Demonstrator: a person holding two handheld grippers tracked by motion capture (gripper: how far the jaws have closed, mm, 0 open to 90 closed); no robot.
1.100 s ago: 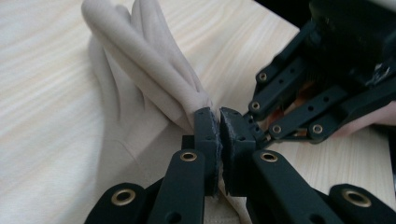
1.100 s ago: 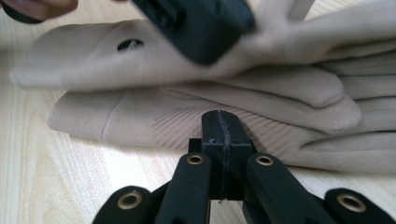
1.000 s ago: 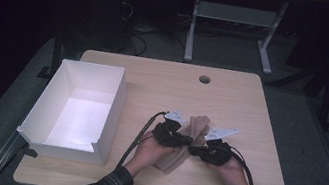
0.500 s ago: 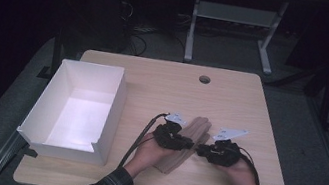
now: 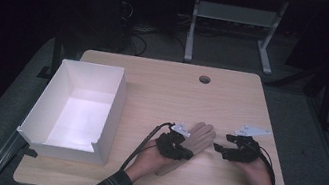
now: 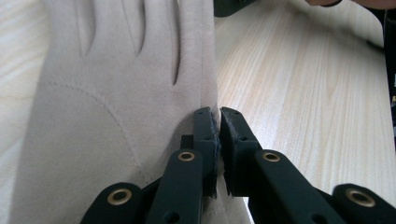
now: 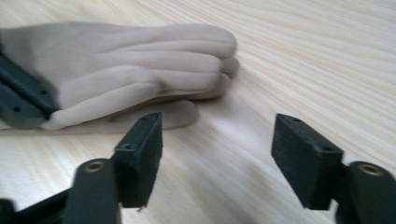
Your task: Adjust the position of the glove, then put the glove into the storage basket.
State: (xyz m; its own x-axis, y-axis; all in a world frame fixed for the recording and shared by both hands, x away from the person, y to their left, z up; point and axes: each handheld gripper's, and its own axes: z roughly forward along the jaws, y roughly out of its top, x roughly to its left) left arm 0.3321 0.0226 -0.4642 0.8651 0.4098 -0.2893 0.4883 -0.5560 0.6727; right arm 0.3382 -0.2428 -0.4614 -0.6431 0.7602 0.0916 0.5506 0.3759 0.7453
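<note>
**Soft glove pinned at one edge**

The beige glove (image 5: 193, 143) lies flat on the counter (image 5: 231, 104), fingers pointing away from me, right of the white box (image 5: 76, 108). It looks light, limp and suede-like, so I judge the edge is the best place to hold. My left tool (image 6: 218, 140) is clamped on that edge. My right tool (image 7: 217, 154) has just been opening, nothing between its jaws, held low and just beside the glove.

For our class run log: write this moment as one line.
left tongs: shut on beige glove edge | right tongs: just opened, empty, beside glove | white box: empty | table
</note>
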